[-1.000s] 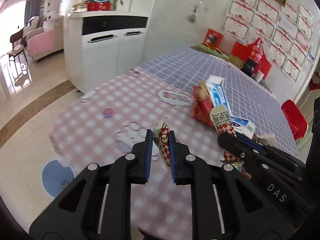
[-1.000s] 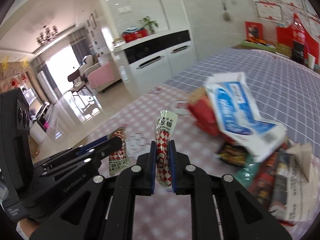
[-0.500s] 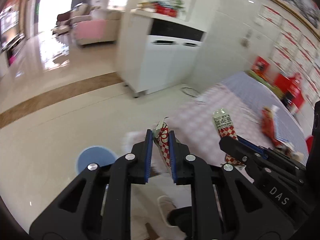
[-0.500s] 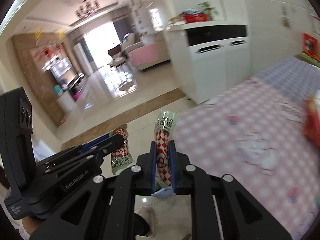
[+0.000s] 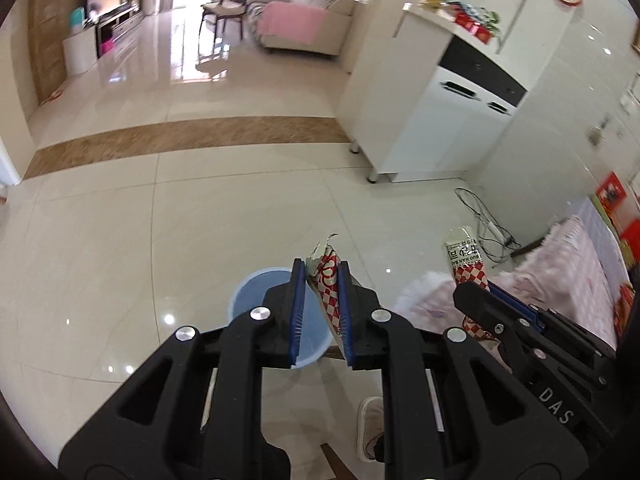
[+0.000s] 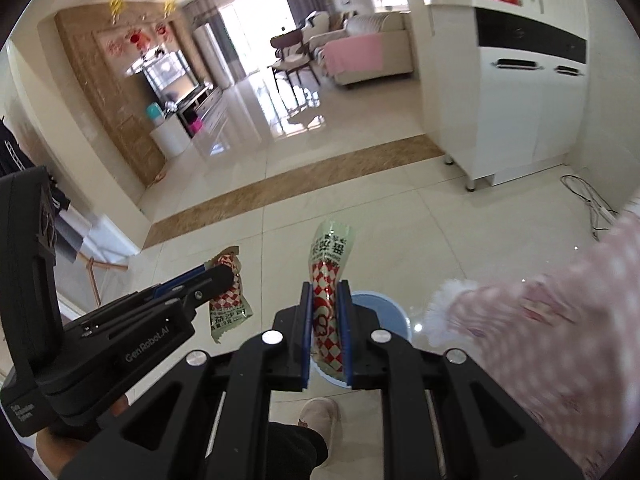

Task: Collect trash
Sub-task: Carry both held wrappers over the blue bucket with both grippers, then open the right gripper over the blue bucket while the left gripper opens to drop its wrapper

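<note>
Two red-checked snack wrappers, each pinched in a hand-held gripper: the left hand-held gripper (image 5: 320, 276) grasps a torn wrapper (image 5: 325, 264), the right hand-held gripper (image 6: 324, 300) a longer wrapper (image 6: 329, 264). Both have swung away from the pink-clothed worktop (image 6: 560, 320) (a second ago they hung over its litter) and now sit above a blue bin (image 5: 256, 292) on the tiled floor (image 5: 160, 220). Dropping the wrappers looks like the next step.

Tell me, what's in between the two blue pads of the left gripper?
A red-and-white checked wrapper sits pinched between the left gripper pads. The left wrist view shows it, above the blue bin on the floor.
</note>
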